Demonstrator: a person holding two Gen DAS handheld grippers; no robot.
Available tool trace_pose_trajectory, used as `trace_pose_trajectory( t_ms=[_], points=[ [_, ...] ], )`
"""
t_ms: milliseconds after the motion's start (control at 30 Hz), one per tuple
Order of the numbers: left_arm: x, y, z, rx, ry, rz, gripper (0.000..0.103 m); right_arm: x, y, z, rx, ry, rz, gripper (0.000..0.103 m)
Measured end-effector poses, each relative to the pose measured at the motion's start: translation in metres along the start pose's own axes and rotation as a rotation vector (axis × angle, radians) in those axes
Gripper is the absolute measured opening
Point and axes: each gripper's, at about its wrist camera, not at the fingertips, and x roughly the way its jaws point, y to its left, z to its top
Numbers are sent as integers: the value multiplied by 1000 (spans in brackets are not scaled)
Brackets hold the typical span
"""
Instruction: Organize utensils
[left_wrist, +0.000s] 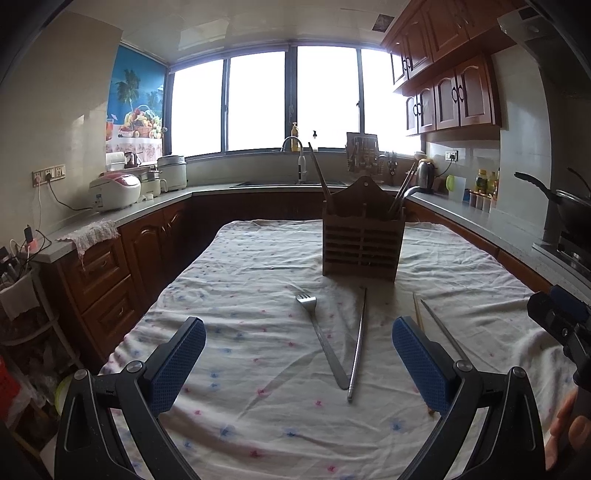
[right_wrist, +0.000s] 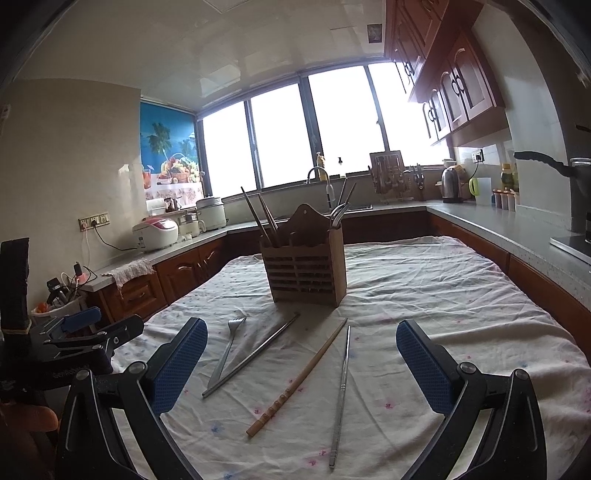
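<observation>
Right wrist view: my right tool (right_wrist: 299, 365) wide open, empty; left tool (left_wrist: 297, 363) likewise. Wooden holder (right_wrist: 304, 273) on counter (right_wrist: 461, 295) already has chopsticks, forks. Left lying before it: fork (right_wrist: 225, 352), two metal chopsticks (right_wrist: 255, 356), wooden chopstick (right_wrist: 295, 380). Roughly halfway.

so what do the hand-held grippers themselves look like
Both match: the left hand-held gripper and right hand-held gripper have black angular frames with round silver pivot bolts, and each finger carries a blue pad with a fine dotted grip texture. Seen from the right wrist view, the left unit also shows a blue part on top.
</observation>
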Motion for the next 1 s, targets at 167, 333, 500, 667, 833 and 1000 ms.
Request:
trace_pose_trajectory(
  t_ms=[167,333,500,667,833,1000],
  points=[
    [0,0,1,3,-1,-1,102,0,0,0,2,1,0,103],
    [-2,0,1,2,-6,-1,102,0,0,-1,1,3,-1,103],
    [-2,0,1,-1,-6,-2,102,0,-1,-1,6,-1,-3,103],
    [-2,0,1,0,-6,0,102,0,-2,-2,6,-2,-4,103],
    [-2,0,1,0,-6,-1,102,1,-1,-1,5,2,0,103],
    [-2,0,1,0,-6,-2,102,1,0,0,2,-1,7,103]
  ],
)
